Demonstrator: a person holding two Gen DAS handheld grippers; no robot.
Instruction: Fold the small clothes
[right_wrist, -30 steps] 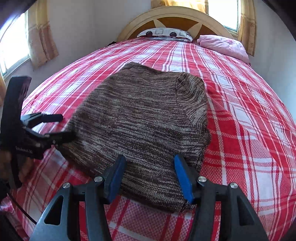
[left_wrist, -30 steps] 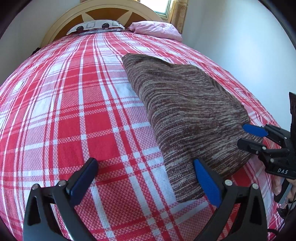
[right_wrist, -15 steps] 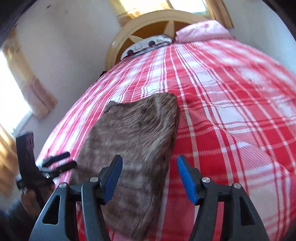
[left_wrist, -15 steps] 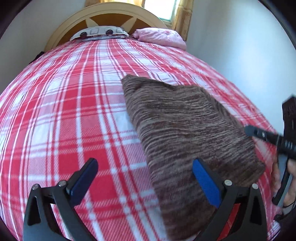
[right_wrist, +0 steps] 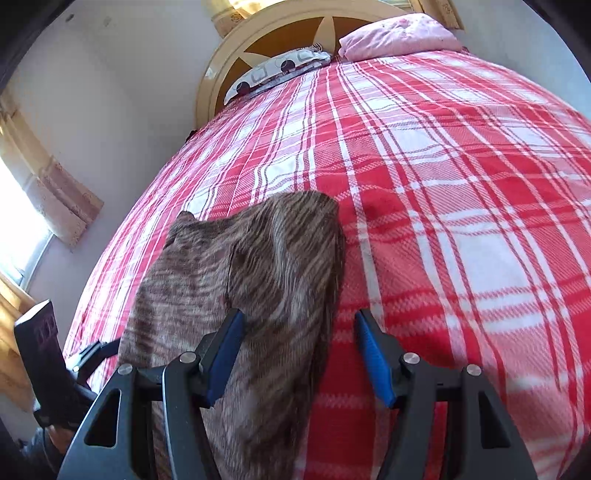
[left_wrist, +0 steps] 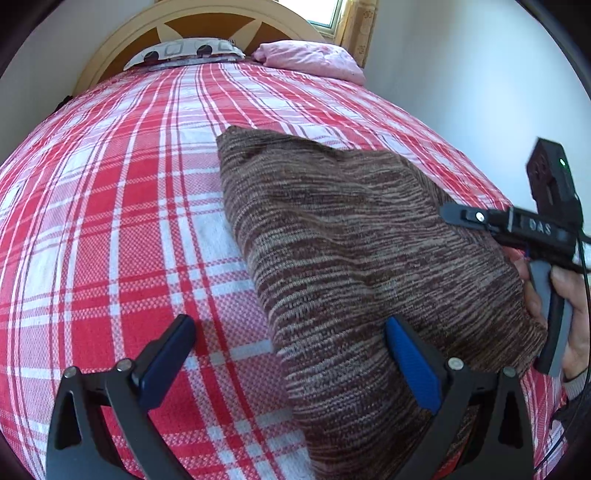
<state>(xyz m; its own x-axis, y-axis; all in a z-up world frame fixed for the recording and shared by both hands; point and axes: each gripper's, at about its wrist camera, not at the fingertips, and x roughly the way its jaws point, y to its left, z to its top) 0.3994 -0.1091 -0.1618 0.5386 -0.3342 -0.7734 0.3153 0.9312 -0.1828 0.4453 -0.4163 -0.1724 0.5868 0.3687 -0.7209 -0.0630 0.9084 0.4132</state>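
A folded brown striped knit garment point(left_wrist: 351, 240) lies flat on the plaid bedspread point(left_wrist: 110, 221). My left gripper point(left_wrist: 291, 354) is open wide over the garment's near left edge, one pad above the knit and the other above the bedspread. Nothing is pinched between its pads. In the right wrist view the same garment point(right_wrist: 258, 277) shows its right edge between the fingers of my right gripper point(right_wrist: 299, 350), which is open and hovers just above it. The right gripper point(left_wrist: 465, 216) also shows at the garment's far side in the left wrist view, and the left gripper point(right_wrist: 88, 354) shows at lower left in the right wrist view.
The bed has a round wooden headboard point(left_wrist: 207, 22), a patterned pillow point(left_wrist: 184, 51) and a pink pillow point(left_wrist: 310, 59). A white wall point(left_wrist: 461, 74) runs close along the bed's right side. A curtained window point(right_wrist: 33, 206) is on the left. A hand point(left_wrist: 569, 295) holds the right gripper's handle.
The right gripper has swung from the garment's near hem to its right edge and rolled, tilting its view. The left gripper has drifted slightly. The garment lies as before.
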